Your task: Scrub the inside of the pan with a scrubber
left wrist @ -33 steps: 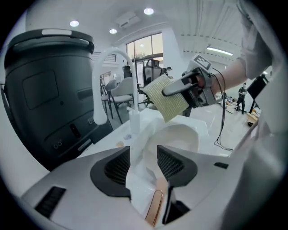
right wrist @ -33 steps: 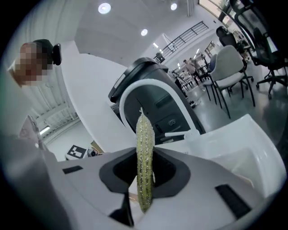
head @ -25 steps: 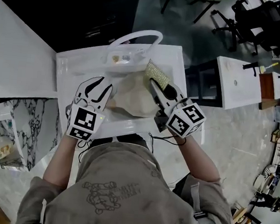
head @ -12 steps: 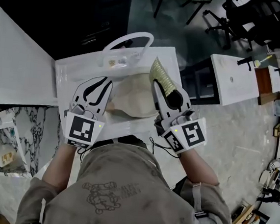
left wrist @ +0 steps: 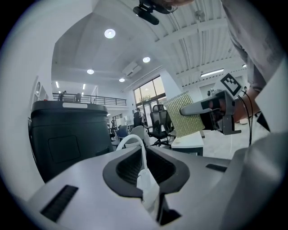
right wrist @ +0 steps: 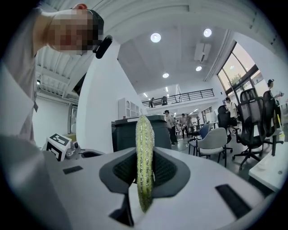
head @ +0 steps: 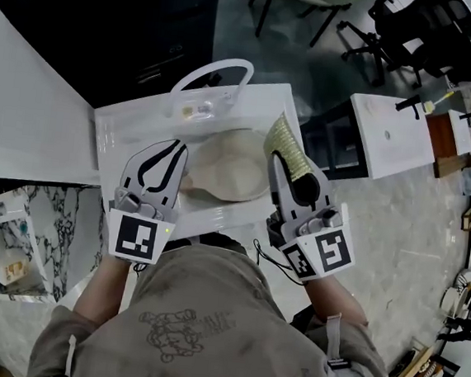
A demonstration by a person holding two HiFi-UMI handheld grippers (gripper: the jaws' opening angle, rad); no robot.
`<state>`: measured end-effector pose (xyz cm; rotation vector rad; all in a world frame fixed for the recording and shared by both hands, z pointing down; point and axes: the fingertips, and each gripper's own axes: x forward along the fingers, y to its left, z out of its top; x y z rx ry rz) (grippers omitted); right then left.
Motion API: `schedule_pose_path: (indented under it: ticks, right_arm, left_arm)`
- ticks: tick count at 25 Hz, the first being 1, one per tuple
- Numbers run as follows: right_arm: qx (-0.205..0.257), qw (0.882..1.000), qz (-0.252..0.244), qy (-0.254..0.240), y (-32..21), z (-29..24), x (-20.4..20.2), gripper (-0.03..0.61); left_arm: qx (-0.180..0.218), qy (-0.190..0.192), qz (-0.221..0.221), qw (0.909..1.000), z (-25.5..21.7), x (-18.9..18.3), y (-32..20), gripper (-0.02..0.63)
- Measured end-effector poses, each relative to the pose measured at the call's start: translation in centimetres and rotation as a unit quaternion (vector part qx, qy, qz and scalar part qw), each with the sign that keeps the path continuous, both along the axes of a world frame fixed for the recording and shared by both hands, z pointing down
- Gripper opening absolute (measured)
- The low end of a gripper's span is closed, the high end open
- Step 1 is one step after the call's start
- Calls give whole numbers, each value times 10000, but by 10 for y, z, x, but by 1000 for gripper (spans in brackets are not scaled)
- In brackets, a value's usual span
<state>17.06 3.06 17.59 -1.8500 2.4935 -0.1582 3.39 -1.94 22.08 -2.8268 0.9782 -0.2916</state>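
A cream pan (head: 230, 173) lies in the white sink (head: 112, 134). My left gripper (head: 176, 147) is at the pan's left end, where the handle tapers. Its jaws are shut on a thin white edge (left wrist: 147, 186), which looks like part of the pan. My right gripper (head: 290, 169) is at the pan's right rim, shut on a yellow-green mesh scrubber (head: 288, 150). The scrubber (right wrist: 145, 159) stands upright between the jaws and pokes out past the fingertips. From the left gripper view, the scrubber (left wrist: 183, 119) and right gripper (left wrist: 204, 108) hang in the air, apart from the pan.
A white looped faucet (head: 209, 75) arches over the sink's far side. A white counter (head: 28, 105) runs along the left. A dark bin (left wrist: 67, 139) stands behind the sink. To the right are a white table (head: 390, 132) and office chairs (head: 417, 27).
The left jaws have closed on the pan's left end. The right gripper has swung the scrubber off the pan's far rim and out to its right side.
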Motion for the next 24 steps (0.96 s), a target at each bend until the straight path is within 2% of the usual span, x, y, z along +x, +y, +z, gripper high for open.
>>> schedule_pose_path:
  ticks: [11,24]
  right_arm:
    - [224,9991,99,336,16,-13,-2,71]
    - [281,9979,206,548,26,-15,0,71]
  left_arm:
    - [-70,59,-127,9999,-7,-9,7,40]
    - [-124,14,-66,9999,-8,-7,14,40]
